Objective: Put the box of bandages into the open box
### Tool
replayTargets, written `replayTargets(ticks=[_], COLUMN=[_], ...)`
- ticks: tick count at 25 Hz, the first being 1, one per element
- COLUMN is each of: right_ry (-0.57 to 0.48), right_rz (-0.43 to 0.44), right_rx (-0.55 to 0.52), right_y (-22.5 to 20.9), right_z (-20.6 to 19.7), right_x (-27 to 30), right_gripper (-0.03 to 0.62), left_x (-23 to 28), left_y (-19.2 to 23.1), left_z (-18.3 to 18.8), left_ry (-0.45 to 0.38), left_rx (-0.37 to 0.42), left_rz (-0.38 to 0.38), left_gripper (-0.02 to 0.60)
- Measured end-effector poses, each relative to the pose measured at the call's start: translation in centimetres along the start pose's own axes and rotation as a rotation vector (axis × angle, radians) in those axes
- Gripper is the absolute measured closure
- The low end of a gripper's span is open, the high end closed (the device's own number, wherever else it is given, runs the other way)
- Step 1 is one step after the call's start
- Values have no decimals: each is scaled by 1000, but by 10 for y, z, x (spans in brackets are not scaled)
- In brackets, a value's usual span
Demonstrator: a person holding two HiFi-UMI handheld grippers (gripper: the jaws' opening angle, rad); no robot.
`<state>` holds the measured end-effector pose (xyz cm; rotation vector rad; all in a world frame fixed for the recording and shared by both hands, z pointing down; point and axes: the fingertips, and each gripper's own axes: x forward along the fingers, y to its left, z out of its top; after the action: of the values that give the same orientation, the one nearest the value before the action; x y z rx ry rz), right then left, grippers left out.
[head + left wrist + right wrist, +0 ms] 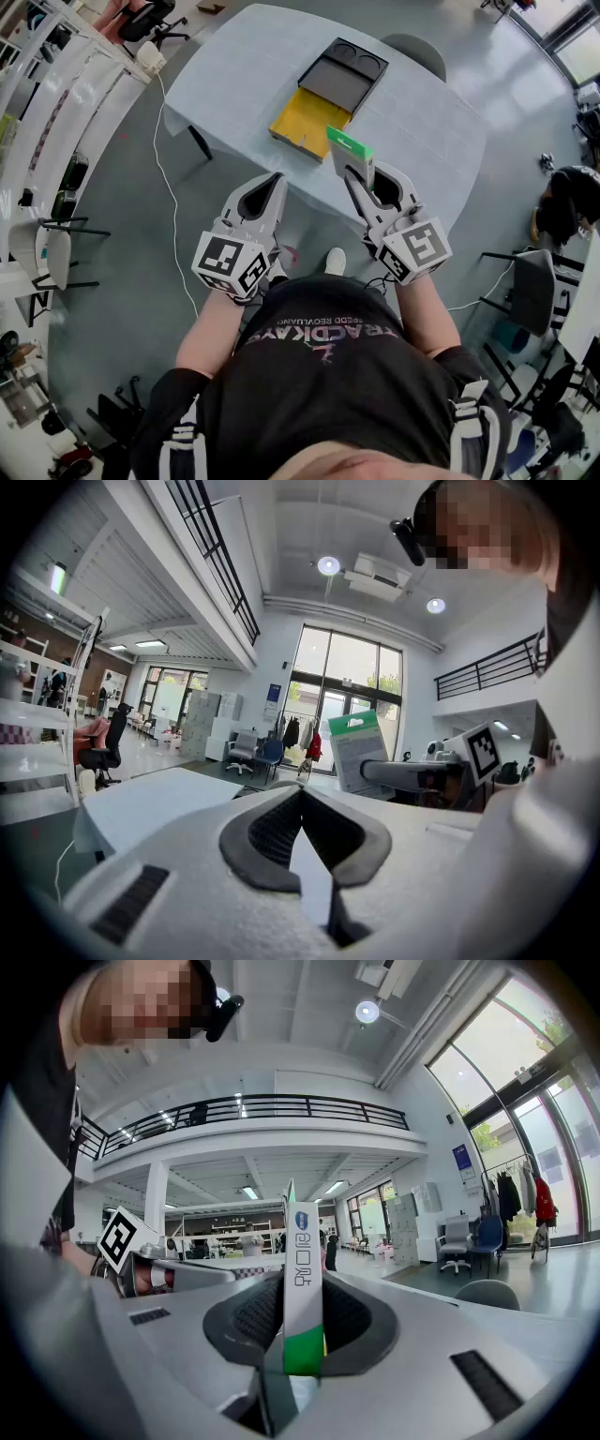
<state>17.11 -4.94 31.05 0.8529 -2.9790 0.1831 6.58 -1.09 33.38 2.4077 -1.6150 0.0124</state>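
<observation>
Where bare, pale table, grey floor

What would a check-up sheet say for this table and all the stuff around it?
Surface: pale table, under a cloth.
Job's things: open box lies on the table with its yellow flap toward the person. The box of bandages is held in the air, not in it yet.
Clutter: nothing seen.
Grippers: right tool is shut on the box of bandages. Left tool is shut with nothing in it.
Cables: white cable trails over the floor left of the table.
Surroundings: grey chair stands behind the table, and more chairs stand at the room's edges.
</observation>
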Motion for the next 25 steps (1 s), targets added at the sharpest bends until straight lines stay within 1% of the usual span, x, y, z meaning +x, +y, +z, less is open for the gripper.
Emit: replayTargets(ticks=[10,17,21,25], right_ry=[-3,-29,-30,-32], right_rz=[-7,-23,-40,-62], right_rx=[3,29,27,23], right_y=[4,10,20,29], right_z=[3,6,6,8], right_x=[0,3,10,18], right_gripper=[503,502,502,502], left_x=[-3,-7,-13,-21], left_y=[-1,1,5,14], left_z=[4,4,7,9], left_ry=[-6,-6,-7,-10], left_rx=[3,13,33,35], left_rz=[-13,-51,-81,-105], left_gripper=[565,565,565,565])
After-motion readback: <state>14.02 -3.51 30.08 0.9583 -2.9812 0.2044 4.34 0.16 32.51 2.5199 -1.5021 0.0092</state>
